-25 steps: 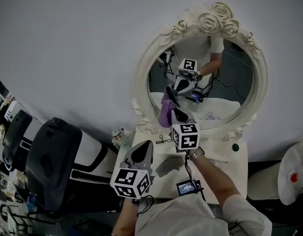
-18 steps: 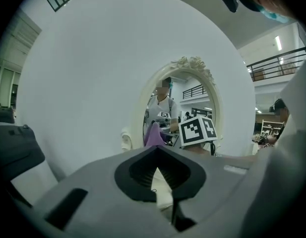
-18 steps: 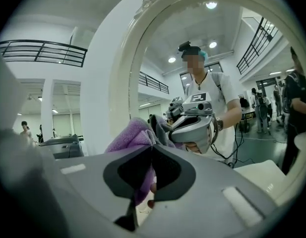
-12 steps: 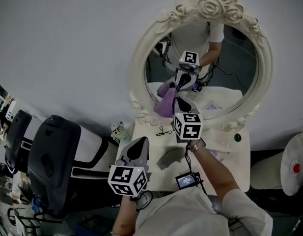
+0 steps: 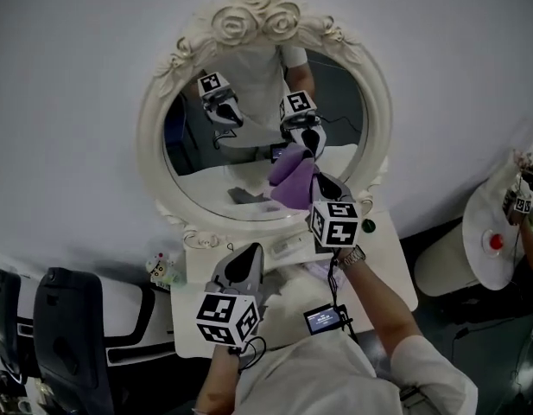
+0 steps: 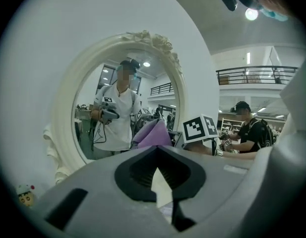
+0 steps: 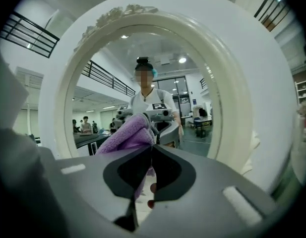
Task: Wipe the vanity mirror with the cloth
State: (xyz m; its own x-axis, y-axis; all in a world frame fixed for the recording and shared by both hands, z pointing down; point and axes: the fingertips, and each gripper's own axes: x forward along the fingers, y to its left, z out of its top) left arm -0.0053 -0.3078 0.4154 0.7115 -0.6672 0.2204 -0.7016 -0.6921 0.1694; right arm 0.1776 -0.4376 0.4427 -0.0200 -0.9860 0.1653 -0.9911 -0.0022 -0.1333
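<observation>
1. The left hand-held gripper (image 5: 245, 264) sits closest to the person, low over the tabletop (image 5: 383, 258). Its jaws are together on nothing, and it has kept that idle pose through the last second.
2. Ahead of it and to its right, the right hand-held gripper (image 5: 322, 188) is raised toward the glass, jaws clamped on the purple cloth (image 5: 290, 173).
3. The cloth bunches out past the right jaw tips and is pressed against the vanity mirror (image 5: 197, 167). Its reflection meets it directly beyond.
4. The change is that a second ago the cloth was by the lower left edge of the glass. Now it is right of centre in the lower part, so the right hand-held gripper has swept it across.
5. The head view has also swung, so the mirror now sits more centrally ahead.
6. Judging from this, wiping is under way along the lower band. The upper glass, farther beyond the right jaws, probably remains to be covered.
</observation>
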